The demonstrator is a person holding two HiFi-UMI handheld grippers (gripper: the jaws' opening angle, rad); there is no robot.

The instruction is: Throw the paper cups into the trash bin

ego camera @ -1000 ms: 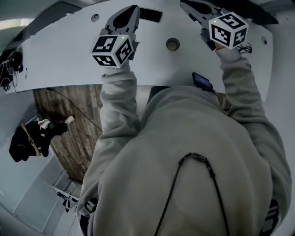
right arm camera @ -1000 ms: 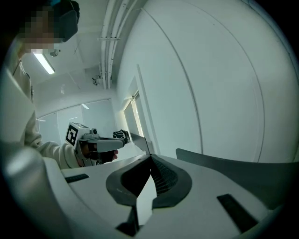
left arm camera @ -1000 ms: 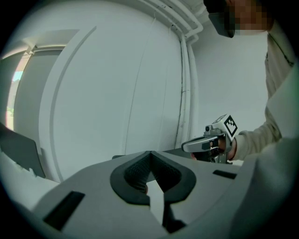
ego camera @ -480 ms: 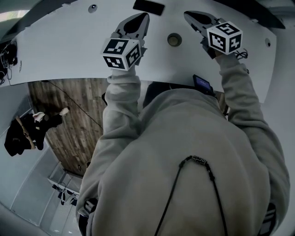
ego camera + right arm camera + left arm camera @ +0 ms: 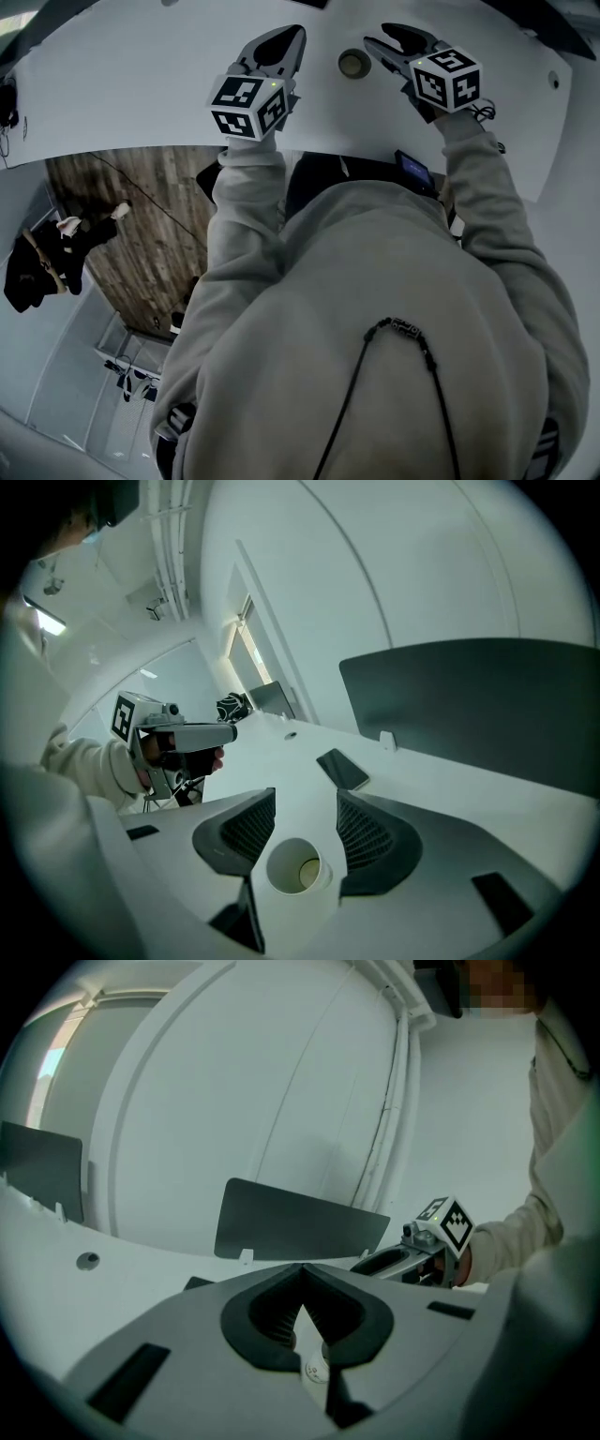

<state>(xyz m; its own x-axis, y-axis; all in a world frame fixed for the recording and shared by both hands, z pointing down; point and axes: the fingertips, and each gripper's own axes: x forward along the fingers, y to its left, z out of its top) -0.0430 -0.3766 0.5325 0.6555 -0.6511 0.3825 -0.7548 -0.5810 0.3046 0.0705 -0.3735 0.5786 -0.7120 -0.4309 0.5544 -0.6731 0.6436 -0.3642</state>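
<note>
One paper cup (image 5: 298,866), two tools, one phone (image 5: 342,769) and two dark upright panels were counted on and around the white table (image 5: 141,84). No second cup could be made out in any view.

The cup was seen to be white and round-rimmed. It stood upright with its mouth open upward, and its inside was pale with a slightly darker bottom. It was set on the table toward the far side, right of the middle, with the phone lying flat farther off.

The right tool (image 5: 305,799) was held over the cup with its jaws opening. The cup was seen between them, but the ribbed pads (image 5: 364,834) were not pressed on it.

The left tool (image 5: 301,1269) was held above the table to the left of the cup, its jaws brought together at the tips with nothing between them.

One panel (image 5: 300,1224) was stood at the far edge of the table, and another (image 5: 37,1174) was seen farther left.
</note>
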